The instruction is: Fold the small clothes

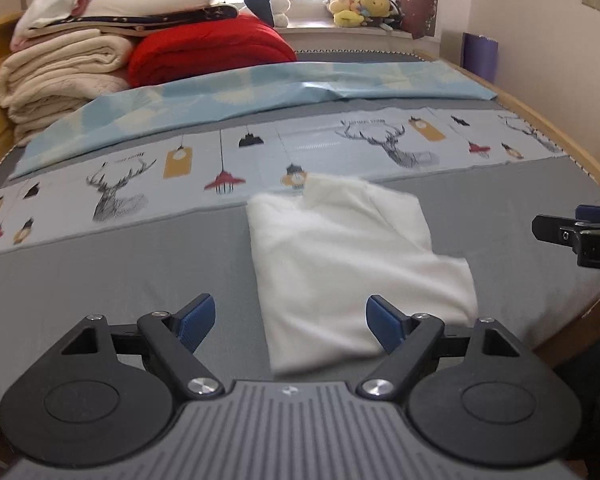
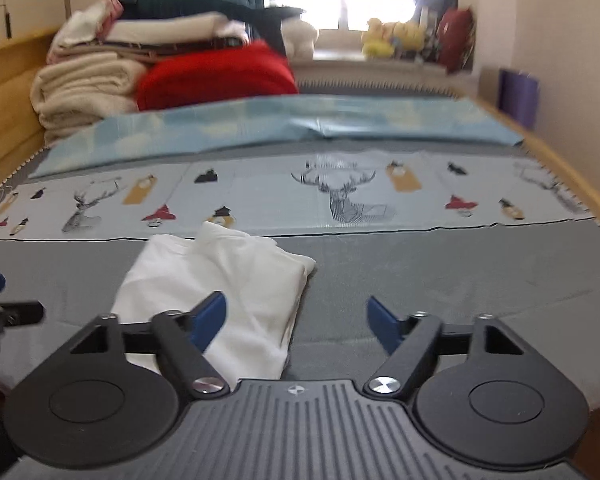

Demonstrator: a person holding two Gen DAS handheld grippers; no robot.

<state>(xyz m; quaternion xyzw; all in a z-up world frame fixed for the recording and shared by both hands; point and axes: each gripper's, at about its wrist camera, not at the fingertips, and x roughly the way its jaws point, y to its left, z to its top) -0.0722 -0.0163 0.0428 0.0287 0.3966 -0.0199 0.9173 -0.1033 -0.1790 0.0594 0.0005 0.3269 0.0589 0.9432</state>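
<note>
Our left gripper (image 1: 290, 322) and right gripper (image 2: 296, 322) both stand spread wide, holding nothing. The folded white garment (image 1: 352, 264) lies on the grey bed sheet (image 1: 120, 264) just ahead, between them, its long axis running away from us. Open sheet surrounds the garment; the deer-print cloth (image 1: 260, 152) lies beyond it.

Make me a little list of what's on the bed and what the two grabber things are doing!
place: a bed with a grey sheet
main thing: white garment, folded, lying flat on the grey sheet
left gripper: open, nothing held, above the garment's near edge
right gripper: open, nothing held, garment under its left finger
beyond the garment: deer-print cloth, then a light blue cloth
far left: cream blanket stack, red blanket
windowsill: plush toys
</note>
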